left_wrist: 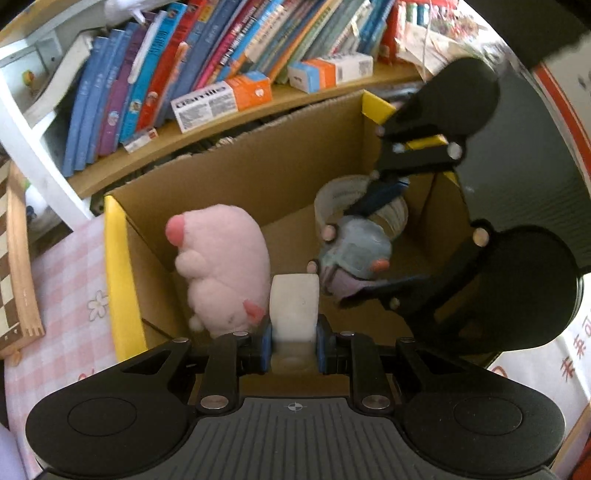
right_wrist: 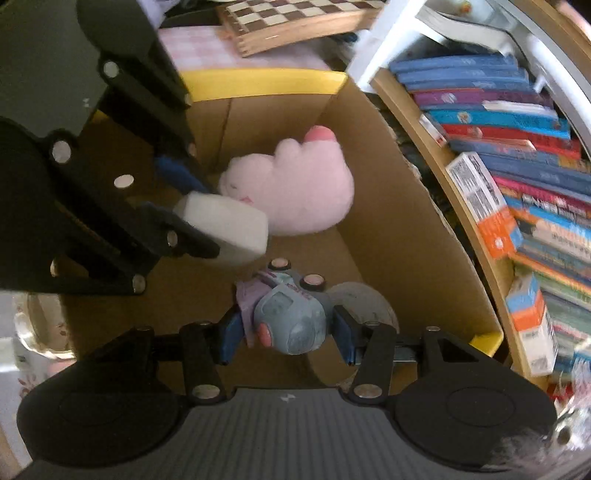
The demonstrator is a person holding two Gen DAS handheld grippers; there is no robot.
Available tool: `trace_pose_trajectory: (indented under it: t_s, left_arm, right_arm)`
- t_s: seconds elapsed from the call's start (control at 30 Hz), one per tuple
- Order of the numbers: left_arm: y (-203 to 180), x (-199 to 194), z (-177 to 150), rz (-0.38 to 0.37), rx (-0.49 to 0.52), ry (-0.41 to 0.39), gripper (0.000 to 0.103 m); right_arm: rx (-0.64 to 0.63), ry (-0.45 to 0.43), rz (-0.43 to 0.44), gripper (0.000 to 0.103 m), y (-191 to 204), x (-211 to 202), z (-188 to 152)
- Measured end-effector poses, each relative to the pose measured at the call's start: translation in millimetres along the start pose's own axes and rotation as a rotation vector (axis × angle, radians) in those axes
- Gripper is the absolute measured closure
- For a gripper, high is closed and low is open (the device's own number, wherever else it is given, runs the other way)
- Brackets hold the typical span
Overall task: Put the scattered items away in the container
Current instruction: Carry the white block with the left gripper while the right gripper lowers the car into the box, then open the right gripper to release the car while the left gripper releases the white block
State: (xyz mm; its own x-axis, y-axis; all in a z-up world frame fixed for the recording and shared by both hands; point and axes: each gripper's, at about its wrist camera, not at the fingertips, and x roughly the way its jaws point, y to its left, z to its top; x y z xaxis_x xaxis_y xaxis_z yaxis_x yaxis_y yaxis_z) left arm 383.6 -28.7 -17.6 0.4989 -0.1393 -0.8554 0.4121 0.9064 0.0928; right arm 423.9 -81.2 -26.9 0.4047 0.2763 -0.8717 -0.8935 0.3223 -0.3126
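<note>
Both grippers hang over an open cardboard box (left_wrist: 295, 155) with yellow-taped flaps. My left gripper (left_wrist: 294, 343) is shut on a white block (left_wrist: 294, 306); the same white block (right_wrist: 225, 229) shows from the side in the right wrist view, held by the left gripper (right_wrist: 192, 214). My right gripper (right_wrist: 286, 334) is shut on a grey-blue toy (right_wrist: 291, 321) with a pink nose and small wheels; in the left wrist view that toy (left_wrist: 354, 251) hangs in the right gripper (left_wrist: 354, 243) above the box floor. A pink plush pig (left_wrist: 221, 266) lies inside the box.
A roll of tape (left_wrist: 336, 199) sits on the box floor by the toy. A wooden shelf of books (left_wrist: 192, 62) and small cartons runs behind the box. The box (right_wrist: 406, 206) rests on a pink checked cloth (left_wrist: 62, 295) with a chessboard (right_wrist: 295, 18) beside it.
</note>
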Motion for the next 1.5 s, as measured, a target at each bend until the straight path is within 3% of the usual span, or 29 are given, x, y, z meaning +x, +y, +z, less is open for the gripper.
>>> trace_pose_trajectory:
  t_s: [0.27,0.7,0.77,0.87,1.0,1.17,1.23,1.5]
  left_arm:
    - [8,0,-3,-0.009,-0.014,0.027,0.081]
    - [13,15,-4,-0.015,-0.044,0.067,0.077]
    - [11,12,-4,-0.002,-0.035,0.052,0.076]
    - [9,4,-6,0.015,-0.027,0.024,0.072]
    - [10,-12,-7,0.026,-0.032,-0.029,0.064]
    - [10,-40,-12,0.034,-0.036,-0.115,0.062]
    - [10,-52,-14,0.034,-0.047,-0.155,0.055]
    - [5,-97,-23,0.043,-0.09,-0.317,0.052]
  right_arm:
    - [-0.007,-0.005,0.052,0.054,1,8,8]
    - [0.015,0.02,0.065,0.055,1,28,14]
    - [0.028,0.007,0.062,0.053,0,27,14]
    - [0.052,-0.03,0.058,0.038,-3,19,12]
    - [0.099,-0.07,0.061,0.036,-9,6,7]
    - [0.169,-0.138,0.048,0.028,-16,-21,-2]
    - [0.197,-0.165,0.039,0.028,-16,-33,-5]
    - [0.278,-0.262,-0.02,0.027,-3,-81,-7]
